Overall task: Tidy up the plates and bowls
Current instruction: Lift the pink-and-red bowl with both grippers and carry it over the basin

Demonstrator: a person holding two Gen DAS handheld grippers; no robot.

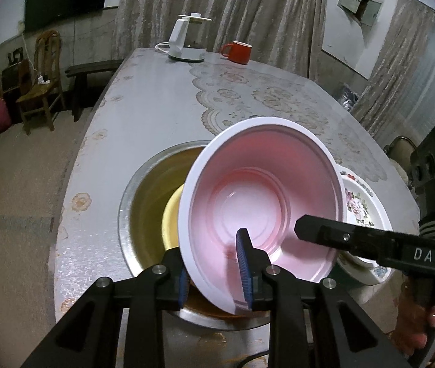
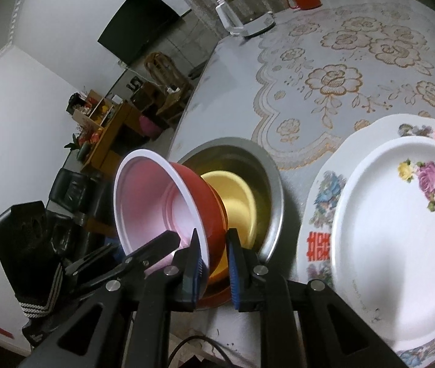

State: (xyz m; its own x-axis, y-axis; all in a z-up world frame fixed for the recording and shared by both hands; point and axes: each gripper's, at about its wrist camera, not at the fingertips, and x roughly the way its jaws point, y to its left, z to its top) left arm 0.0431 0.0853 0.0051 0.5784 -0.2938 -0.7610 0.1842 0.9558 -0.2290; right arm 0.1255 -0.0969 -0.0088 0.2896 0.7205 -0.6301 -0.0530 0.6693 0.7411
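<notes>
A red bowl with a pale pink inside (image 1: 260, 205) is held tilted over a steel basin (image 1: 139, 202) that has a yellow bowl (image 1: 171, 217) in it. My left gripper (image 1: 214, 273) is shut on the red bowl's near rim. In the right wrist view my right gripper (image 2: 214, 268) straddles the red bowl's (image 2: 205, 199) rim, one finger inside and one outside, with a gap at the outer pad. The yellow bowl (image 2: 236, 196) sits in the basin (image 2: 271, 184). Two flowered plates lie stacked at the right, the upper (image 2: 395, 245) on the larger one (image 2: 318, 214).
A white kettle base (image 1: 185, 41) and a red mug (image 1: 237, 52) stand at the table's far end. A lace-pattern cloth (image 2: 355, 70) covers the table. Chairs and a bench stand on the floor to the left.
</notes>
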